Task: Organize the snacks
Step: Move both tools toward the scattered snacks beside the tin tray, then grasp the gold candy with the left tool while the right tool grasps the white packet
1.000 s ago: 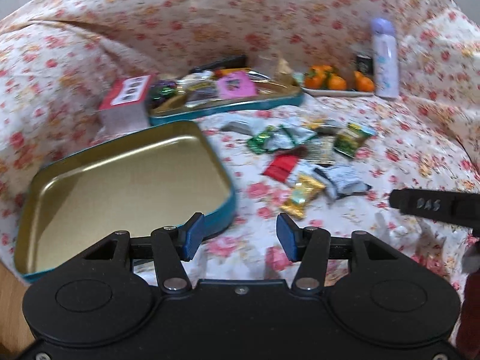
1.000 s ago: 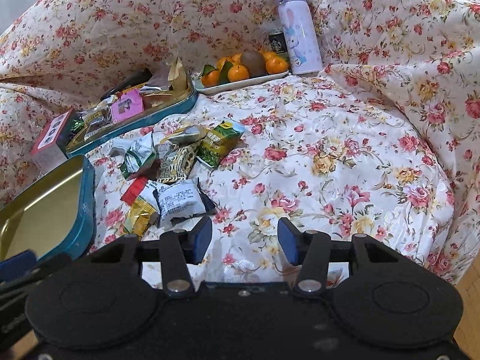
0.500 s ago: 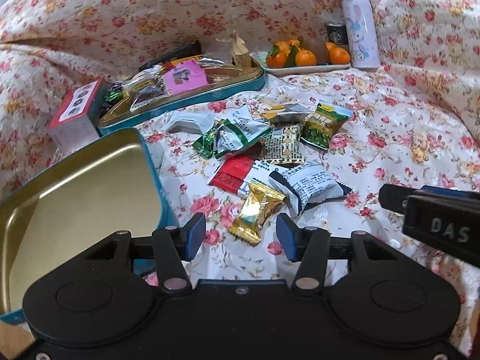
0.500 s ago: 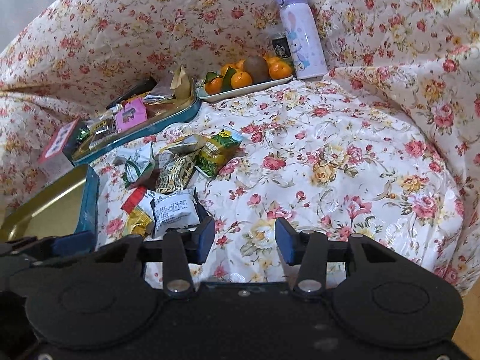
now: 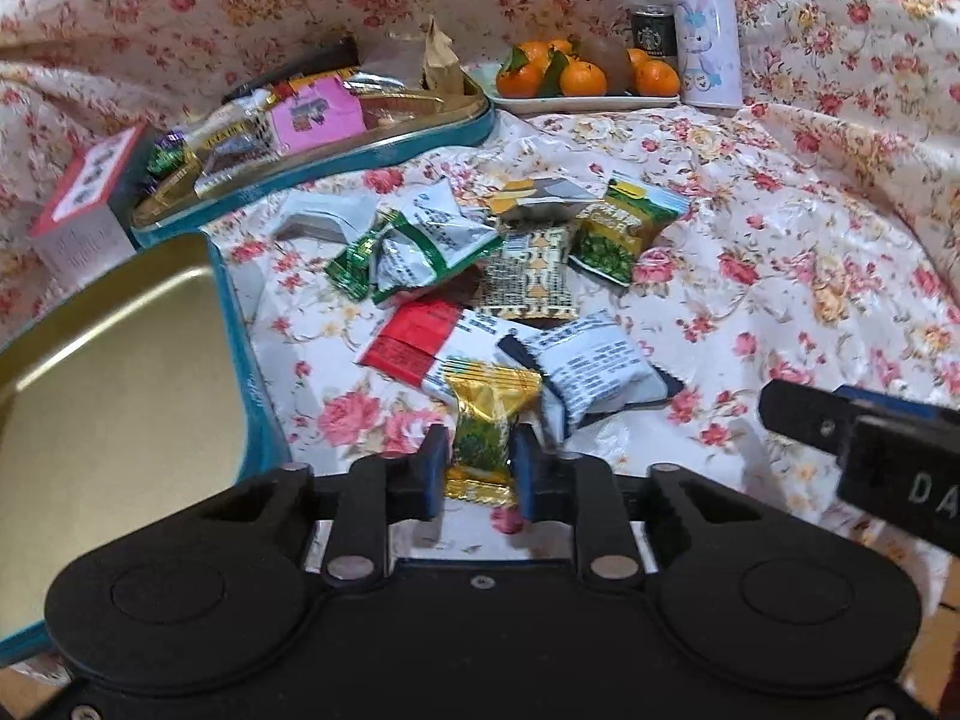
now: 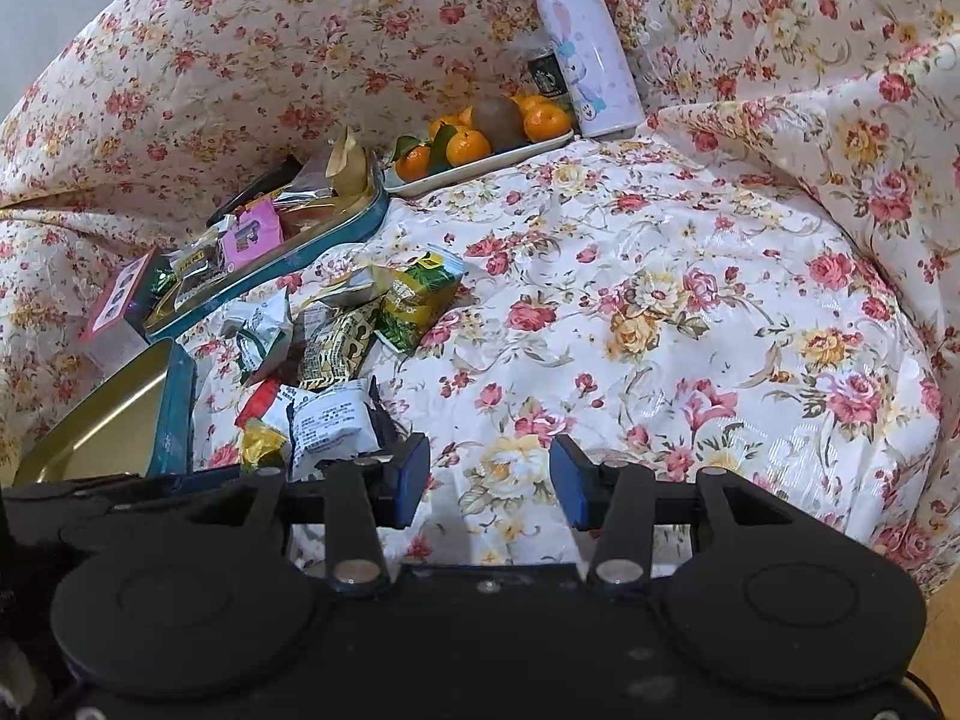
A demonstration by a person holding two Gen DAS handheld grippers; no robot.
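Note:
My left gripper (image 5: 479,468) is shut on a gold and green snack packet (image 5: 487,420) at the near edge of a pile of snack packets (image 5: 510,276) on the flowered cloth. An empty gold tin with teal sides (image 5: 114,372) lies just left of it. My right gripper (image 6: 489,480) is open and empty above bare cloth, right of the pile (image 6: 342,348). The gold packet (image 6: 261,444) and the empty tin (image 6: 114,432) also show in the right wrist view. The right gripper's finger shows at the right edge of the left wrist view (image 5: 870,450).
A second teal tin (image 5: 384,138) filled with snacks sits behind the pile, with a red and white box (image 5: 84,204) to its left. At the back stand a plate of oranges (image 5: 576,78), a dark can (image 5: 653,30) and a white bottle (image 5: 702,36).
My left gripper has moved right from over the empty tin to the pile and has shut on the gold packet. The right gripper has stayed open and has barely moved.

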